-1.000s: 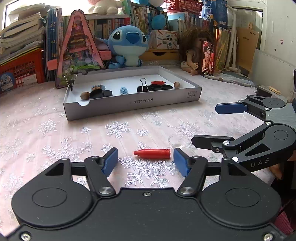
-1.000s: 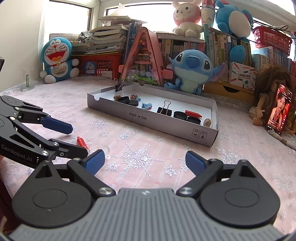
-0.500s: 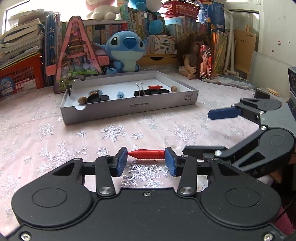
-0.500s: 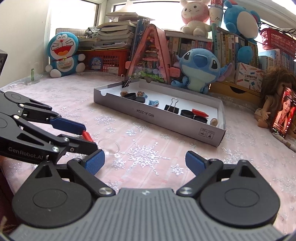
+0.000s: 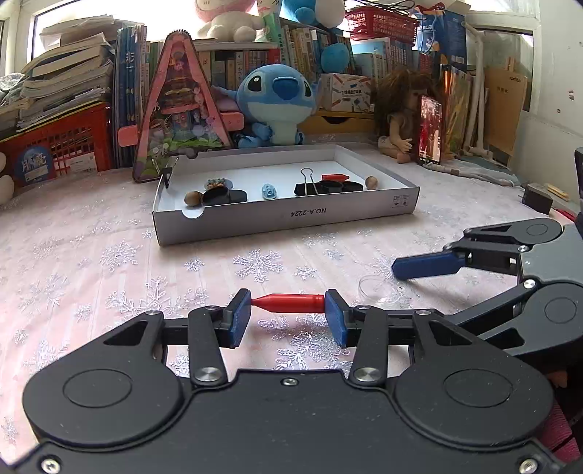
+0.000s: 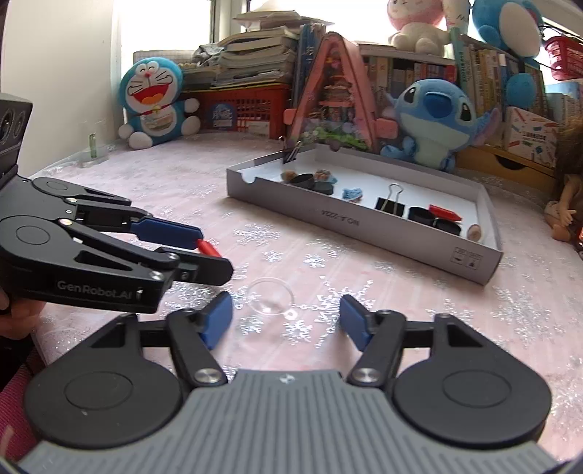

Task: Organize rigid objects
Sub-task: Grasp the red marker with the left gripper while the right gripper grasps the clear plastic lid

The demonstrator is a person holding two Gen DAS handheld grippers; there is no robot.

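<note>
Left gripper (image 5: 288, 314) jaws pinching small red bullet-shaped plastic piece (image 5: 289, 303) end to end, just above pink snowflake-patterned desk (image 5: 109, 262). Right gripper (image 6: 286, 316) jaws closing, apart, just short of small clear glass dish (image 6: 270, 296). Farther back, shallow white cardboard box (image 5: 284, 218) holding small trinkets.

Daylight pours in from the windows (image 6: 164, 32) behind the shelves, blown out to white. The table (image 5: 91, 262) is evenly bright, with faint shadows. Everything stays fairly sharp, though straight lines bow outward and the corners go dark.
</note>
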